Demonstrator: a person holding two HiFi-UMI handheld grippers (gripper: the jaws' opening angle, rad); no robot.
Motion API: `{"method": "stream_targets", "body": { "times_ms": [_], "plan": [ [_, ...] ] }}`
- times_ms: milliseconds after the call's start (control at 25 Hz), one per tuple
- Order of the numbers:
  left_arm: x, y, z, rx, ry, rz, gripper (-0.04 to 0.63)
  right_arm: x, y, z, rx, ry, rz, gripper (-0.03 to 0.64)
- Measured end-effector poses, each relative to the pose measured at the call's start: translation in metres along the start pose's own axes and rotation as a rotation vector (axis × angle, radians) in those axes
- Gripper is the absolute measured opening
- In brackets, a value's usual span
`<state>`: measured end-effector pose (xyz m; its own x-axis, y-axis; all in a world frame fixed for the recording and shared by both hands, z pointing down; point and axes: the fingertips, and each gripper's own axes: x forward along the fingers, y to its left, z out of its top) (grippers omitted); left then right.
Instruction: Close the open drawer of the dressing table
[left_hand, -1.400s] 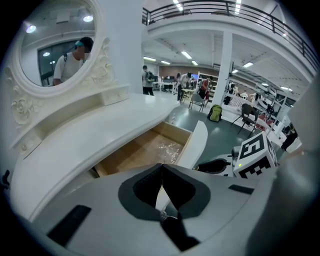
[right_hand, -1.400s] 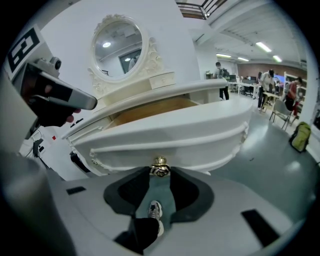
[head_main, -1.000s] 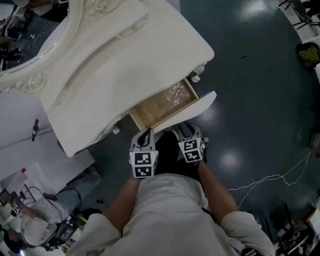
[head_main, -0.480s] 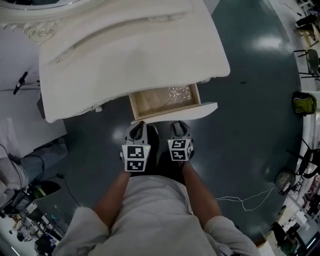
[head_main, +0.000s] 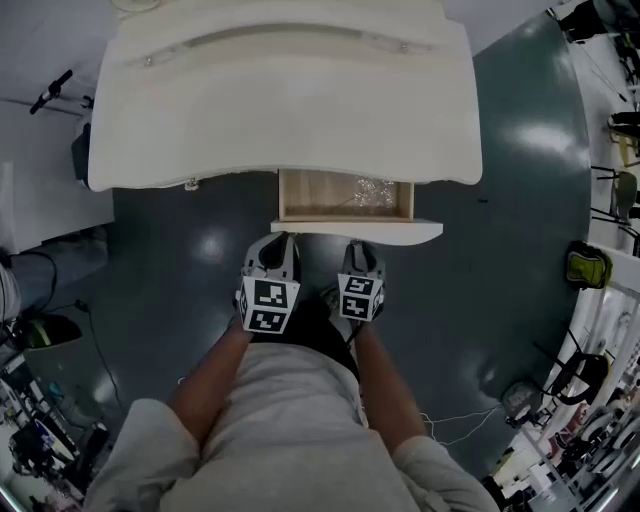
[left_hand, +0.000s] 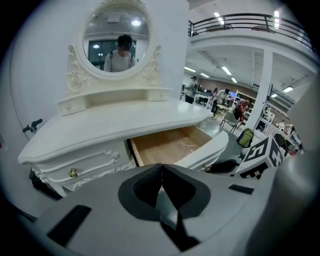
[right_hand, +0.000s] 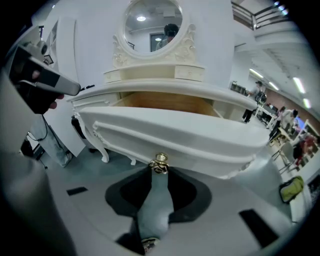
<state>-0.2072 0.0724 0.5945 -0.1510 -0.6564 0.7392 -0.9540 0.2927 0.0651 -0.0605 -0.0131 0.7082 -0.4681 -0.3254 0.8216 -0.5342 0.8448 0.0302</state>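
Observation:
The cream dressing table (head_main: 280, 90) fills the top of the head view. Its wooden drawer (head_main: 345, 195) stands pulled out, with clear crinkled plastic lying inside. The white drawer front (head_main: 358, 231) faces me. My left gripper (head_main: 275, 246) is shut and empty, just short of the front's left end. In the left gripper view the left gripper (left_hand: 161, 166) looks over the open drawer (left_hand: 170, 145). My right gripper (head_main: 360, 250) is at the front's middle. In the right gripper view the brass knob (right_hand: 160, 163) sits between the right gripper (right_hand: 160, 169) tips as the jaws close.
An oval mirror (left_hand: 117, 37) tops the table. A second brass knob (left_hand: 73, 173) is on the fixed drawer to the left. Dark glossy floor (head_main: 520, 200) surrounds me, with a white cable (head_main: 460, 415) behind to the right and bags (head_main: 582, 265) and chairs along the right edge.
The head view has swung round, so the table now lies square across the top. Both grippers have stayed just before the drawer front, the left drifting sideways. The drawer is as far open as before.

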Motion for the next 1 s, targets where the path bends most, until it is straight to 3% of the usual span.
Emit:
{"method": "stream_targets", "body": {
  "times_ms": [400, 520, 600, 640, 800, 880, 1000],
  "plan": [
    [0.001, 0.001, -0.003, 0.032, 0.01, -0.025, 0.008, 0.004, 0.002, 0.002, 0.059, -0.004, -0.007, 0.11],
    [0.002, -0.002, -0.004, 0.042, 0.013, -0.032, 0.008, 0.005, -0.001, 0.004, 0.096, -0.002, 0.005, 0.143],
    [0.002, -0.005, -0.006, 0.044, 0.018, -0.037, 0.008, 0.007, 0.002, 0.005, 0.099, -0.001, 0.033, 0.228],
    [0.002, -0.007, -0.006, 0.044, 0.02, -0.038, 0.008, 0.007, 0.004, 0.006, 0.091, -0.004, 0.044, 0.233],
    [0.005, -0.011, -0.005, 0.05, 0.02, -0.043, 0.008, 0.007, 0.003, 0.017, 0.068, -0.033, 0.018, 0.228],
    [0.004, -0.01, -0.004, 0.049, 0.018, -0.043, 0.008, 0.008, 0.0, 0.019, 0.049, -0.03, -0.012, 0.144],
    [0.004, -0.008, -0.004, 0.047, 0.021, -0.038, 0.008, 0.007, -0.001, 0.019, 0.029, -0.02, -0.013, 0.141]
  ]
}}
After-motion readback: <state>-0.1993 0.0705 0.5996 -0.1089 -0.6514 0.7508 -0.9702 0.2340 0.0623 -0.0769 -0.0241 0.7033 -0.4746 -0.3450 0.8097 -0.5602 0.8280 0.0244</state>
